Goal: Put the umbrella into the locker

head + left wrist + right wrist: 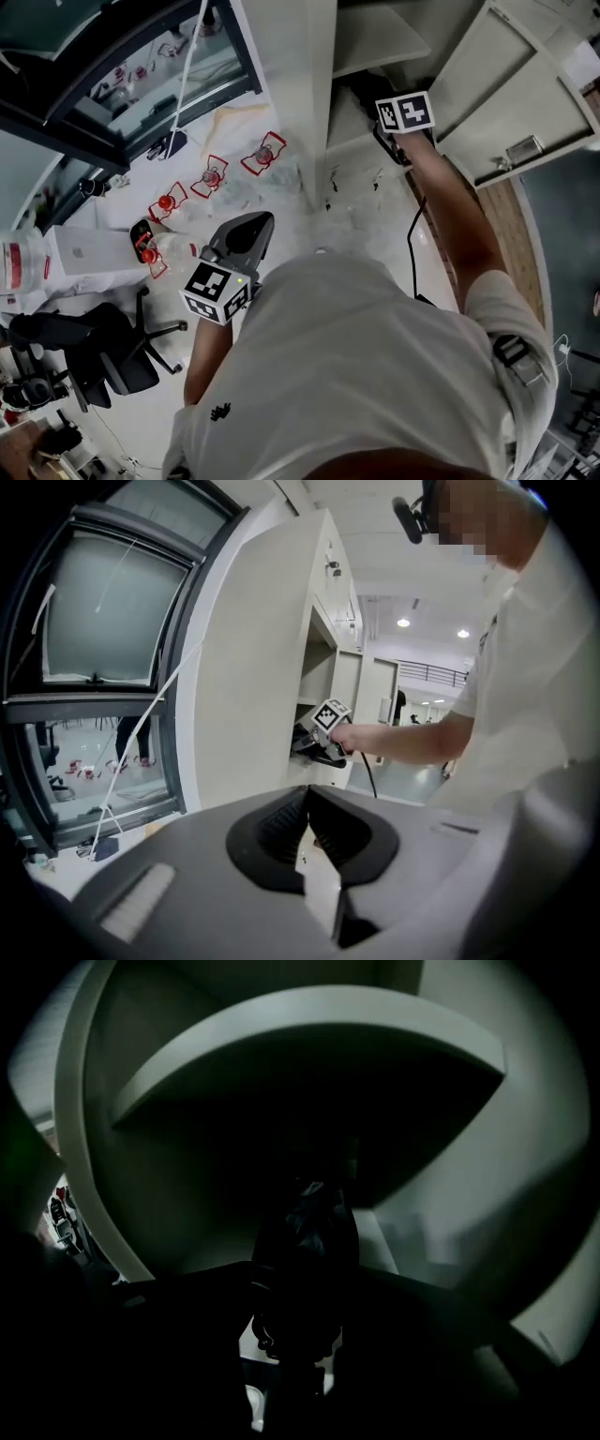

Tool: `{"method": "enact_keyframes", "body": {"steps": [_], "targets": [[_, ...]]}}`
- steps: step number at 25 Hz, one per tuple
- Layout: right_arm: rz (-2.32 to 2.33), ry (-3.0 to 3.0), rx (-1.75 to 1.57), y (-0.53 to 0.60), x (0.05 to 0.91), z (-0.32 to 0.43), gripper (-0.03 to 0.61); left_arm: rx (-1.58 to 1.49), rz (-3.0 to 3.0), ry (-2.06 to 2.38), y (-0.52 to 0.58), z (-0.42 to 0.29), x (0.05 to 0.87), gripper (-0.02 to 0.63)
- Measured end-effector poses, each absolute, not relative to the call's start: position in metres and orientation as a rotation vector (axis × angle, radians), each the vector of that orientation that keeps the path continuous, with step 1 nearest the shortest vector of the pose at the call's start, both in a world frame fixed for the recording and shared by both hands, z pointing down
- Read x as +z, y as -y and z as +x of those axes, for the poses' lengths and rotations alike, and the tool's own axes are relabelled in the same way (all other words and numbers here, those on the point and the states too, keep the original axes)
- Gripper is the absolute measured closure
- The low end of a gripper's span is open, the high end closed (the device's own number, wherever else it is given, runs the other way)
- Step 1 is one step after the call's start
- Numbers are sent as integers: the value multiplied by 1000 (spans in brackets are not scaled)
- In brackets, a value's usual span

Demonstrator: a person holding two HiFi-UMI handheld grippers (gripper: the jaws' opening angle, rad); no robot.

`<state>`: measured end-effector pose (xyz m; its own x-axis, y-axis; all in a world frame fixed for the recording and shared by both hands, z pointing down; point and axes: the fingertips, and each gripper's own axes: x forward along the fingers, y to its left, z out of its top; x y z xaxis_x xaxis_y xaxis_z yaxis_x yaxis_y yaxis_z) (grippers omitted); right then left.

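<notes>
The right tool (pixel 302 1283) was clamped on the folded black umbrella (pixel 309 1213), which reached into the open locker (pixel 441 1157) below 1 shelf (pixel 309 1026). The left tool (pixel 306 841) was shut, empty and held near. The umbrella was judged light, with soft, slippery fabric. Grip the stiff shaft.

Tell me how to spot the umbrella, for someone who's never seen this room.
Find the pale locker with its door swung open. The right gripper reaches into it; the umbrella is the dark folded bundle between its fingers. The left gripper holds nothing.
</notes>
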<state>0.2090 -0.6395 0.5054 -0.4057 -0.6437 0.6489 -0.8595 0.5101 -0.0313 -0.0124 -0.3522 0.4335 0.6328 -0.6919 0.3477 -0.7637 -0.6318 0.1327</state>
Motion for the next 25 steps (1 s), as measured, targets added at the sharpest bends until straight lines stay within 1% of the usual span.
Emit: {"method": "enact_keyframes", "body": {"steps": [12, 25], "targets": [[1171, 2187, 448, 694, 527, 177, 336, 397, 2501, 1297, 365, -19, 444, 556], [1104, 2147, 343, 702, 531, 162, 327, 399, 2459, 1303, 361, -27, 450, 555]]}}
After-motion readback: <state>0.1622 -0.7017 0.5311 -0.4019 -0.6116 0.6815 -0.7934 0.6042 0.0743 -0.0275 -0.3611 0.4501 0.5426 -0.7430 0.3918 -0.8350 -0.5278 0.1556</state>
